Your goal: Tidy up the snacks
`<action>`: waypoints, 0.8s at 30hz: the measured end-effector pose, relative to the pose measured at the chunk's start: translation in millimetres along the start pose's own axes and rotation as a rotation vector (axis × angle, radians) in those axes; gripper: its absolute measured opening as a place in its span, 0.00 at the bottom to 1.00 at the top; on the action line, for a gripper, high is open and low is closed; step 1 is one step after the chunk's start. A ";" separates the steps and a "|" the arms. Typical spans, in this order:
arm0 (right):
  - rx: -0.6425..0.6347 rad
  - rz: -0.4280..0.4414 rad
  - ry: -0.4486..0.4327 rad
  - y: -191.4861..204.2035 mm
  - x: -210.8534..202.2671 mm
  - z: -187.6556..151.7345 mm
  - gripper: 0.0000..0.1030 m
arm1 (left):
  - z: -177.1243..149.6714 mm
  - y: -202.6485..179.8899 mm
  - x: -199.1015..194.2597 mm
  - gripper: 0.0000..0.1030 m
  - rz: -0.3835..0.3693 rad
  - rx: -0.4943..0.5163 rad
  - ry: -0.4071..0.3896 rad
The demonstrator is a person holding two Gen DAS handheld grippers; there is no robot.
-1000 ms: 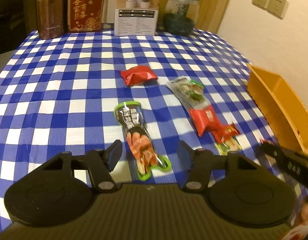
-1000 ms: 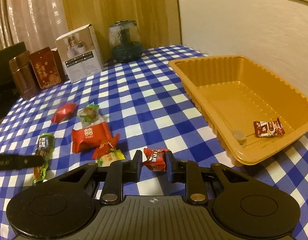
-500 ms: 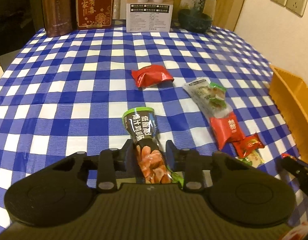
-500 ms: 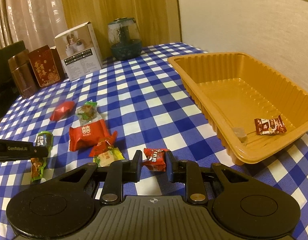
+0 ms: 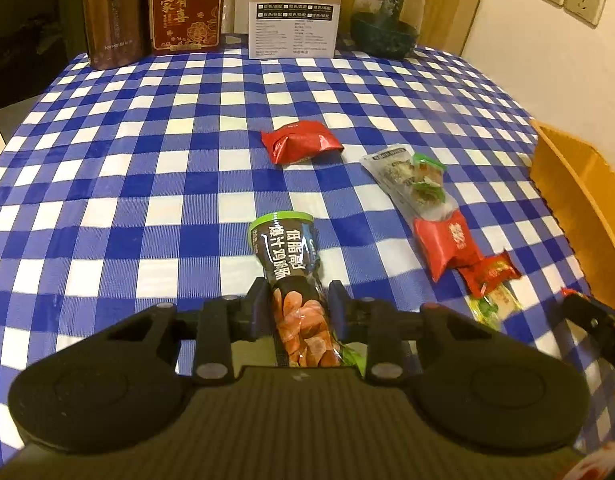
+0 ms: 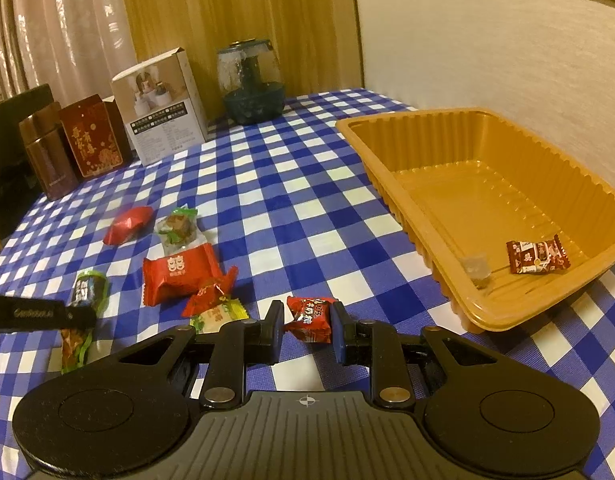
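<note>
My left gripper [image 5: 295, 300] is shut on the lower half of a long green-edged snack packet [image 5: 285, 248], which lies on the blue checked tablecloth. The same packet [image 6: 87, 286] shows at the left in the right wrist view. My right gripper [image 6: 307, 320] is shut on a small red candy [image 6: 309, 316], just above the cloth. The orange tray [image 6: 387, 140] stands to the right of it and holds a dark red candy [image 6: 537, 256] and a small clear piece [image 6: 477, 266].
Loose snacks lie on the cloth: a red pouch [image 5: 301, 146], a clear packet with green [image 5: 411, 178], a red packet [image 5: 447, 246] and small red and yellow candies [image 5: 489, 272]. Boxes [image 5: 293, 28], tins [image 5: 113, 28] and a glass jar [image 5: 387, 16] line the far edge.
The left gripper's jaws came together on the green-edged packet after standing wide on either side of it. The right gripper kept still with the red candy in it.
</note>
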State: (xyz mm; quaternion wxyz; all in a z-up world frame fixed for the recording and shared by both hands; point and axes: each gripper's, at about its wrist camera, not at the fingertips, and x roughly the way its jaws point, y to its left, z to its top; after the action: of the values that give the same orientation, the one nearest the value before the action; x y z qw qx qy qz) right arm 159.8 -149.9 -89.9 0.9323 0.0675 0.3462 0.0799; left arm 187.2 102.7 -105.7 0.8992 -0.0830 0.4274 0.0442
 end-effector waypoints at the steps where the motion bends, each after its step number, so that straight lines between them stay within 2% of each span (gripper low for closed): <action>1: 0.000 0.000 -0.001 0.2 -0.4 -0.1 0.24 | -1.9 0.2 -1.4 0.28 -0.001 0.004 0.005; 7: 0.001 0.003 -0.002 1.3 -2.3 -1.1 0.24 | -9.6 -0.8 -5.3 0.29 -0.005 0.020 0.006; 14: 0.005 0.002 -0.002 0.8 -2.9 -0.8 0.24 | -15.7 -6.2 -3.8 0.32 0.036 0.047 0.002; 16: 0.003 0.002 -0.003 0.9 -3.7 -0.8 0.24 | -16.2 -6.8 -4.0 0.28 0.040 0.045 0.002; 24: -0.001 0.004 -0.009 -1.3 -10.9 2.6 0.24 | -12.0 -4.5 -14.9 0.27 0.024 0.046 0.015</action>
State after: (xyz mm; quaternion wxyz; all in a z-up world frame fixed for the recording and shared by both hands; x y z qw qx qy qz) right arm 153.5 -153.4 -81.2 0.9337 0.0682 0.3418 0.0816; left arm 169.4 95.9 -101.1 0.8970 -0.0574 0.4361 0.0445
